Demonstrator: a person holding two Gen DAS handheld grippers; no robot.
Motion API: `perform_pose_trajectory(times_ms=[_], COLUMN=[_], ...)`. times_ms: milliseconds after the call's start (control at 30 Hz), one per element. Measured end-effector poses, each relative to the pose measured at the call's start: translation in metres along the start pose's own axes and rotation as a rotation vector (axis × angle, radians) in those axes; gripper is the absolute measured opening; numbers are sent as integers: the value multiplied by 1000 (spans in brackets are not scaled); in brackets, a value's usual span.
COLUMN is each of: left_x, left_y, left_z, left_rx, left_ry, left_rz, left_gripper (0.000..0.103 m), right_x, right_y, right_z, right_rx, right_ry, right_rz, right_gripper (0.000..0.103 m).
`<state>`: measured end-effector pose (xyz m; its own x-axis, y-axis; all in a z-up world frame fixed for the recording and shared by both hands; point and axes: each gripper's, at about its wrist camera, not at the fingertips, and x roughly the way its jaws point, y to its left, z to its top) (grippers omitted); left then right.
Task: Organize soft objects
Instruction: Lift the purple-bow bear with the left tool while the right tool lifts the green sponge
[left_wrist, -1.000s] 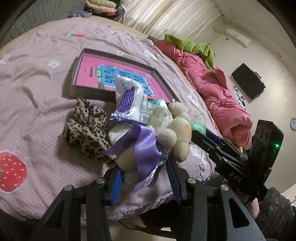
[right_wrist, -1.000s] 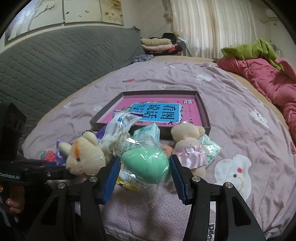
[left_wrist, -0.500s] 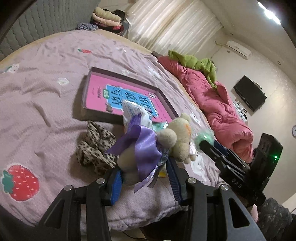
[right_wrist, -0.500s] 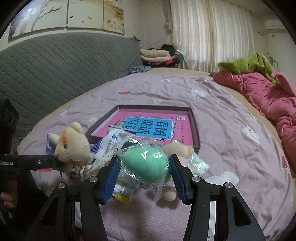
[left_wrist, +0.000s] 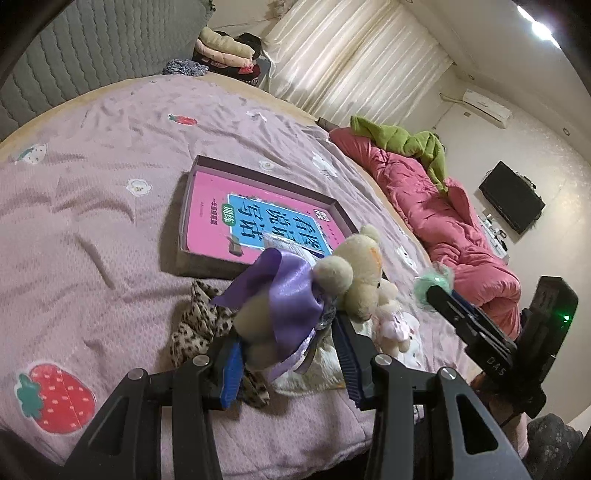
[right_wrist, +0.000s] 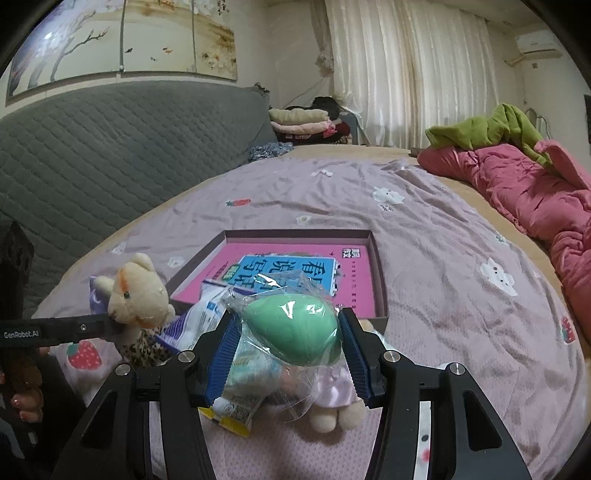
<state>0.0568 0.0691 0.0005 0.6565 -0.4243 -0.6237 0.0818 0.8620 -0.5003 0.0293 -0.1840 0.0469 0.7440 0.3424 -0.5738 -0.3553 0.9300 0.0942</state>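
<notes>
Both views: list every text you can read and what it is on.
"GenRobot.AI": side of the left tool, right wrist view.
"DAS": arm of the right tool, left wrist view.
"看图说话写话": blue panel of the pink book in the tray.
Print on the pouch and yellow label: too small.

Background, referenced to the bed sheet (right_wrist: 424, 229): lilac, printed with strawberries and small white shapes. Grey quilted headboard (right_wrist: 92, 147) runs along its left edge in the right wrist view. Framed blossom painting (right_wrist: 122, 40) above that headboard. Stack of folded clothes (right_wrist: 303, 123) past the sheet's far end, cream curtains (right_wrist: 406, 74) behind. Pink duvet (right_wrist: 535, 192) bunched along the sheet's right side, green blanket (right_wrist: 491, 129) on top of it. Beyond the duvet: black wall TV (left_wrist: 511, 197), air conditioner (left_wrist: 485, 105) higher up.
</notes>
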Motion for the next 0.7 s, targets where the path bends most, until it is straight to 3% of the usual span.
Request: perform_pose_trajectory(times_ms=[700], left_x=[25], left_y=[13], left_z=[35], left_rx=[-30], left_ry=[-62], left_rz=[59], left_gripper=[45], right_x=[29], right_y=[-21], right_z=[28], right_rx=[2], right_ry=[-20], right_rz=[-7], right_gripper=[56])
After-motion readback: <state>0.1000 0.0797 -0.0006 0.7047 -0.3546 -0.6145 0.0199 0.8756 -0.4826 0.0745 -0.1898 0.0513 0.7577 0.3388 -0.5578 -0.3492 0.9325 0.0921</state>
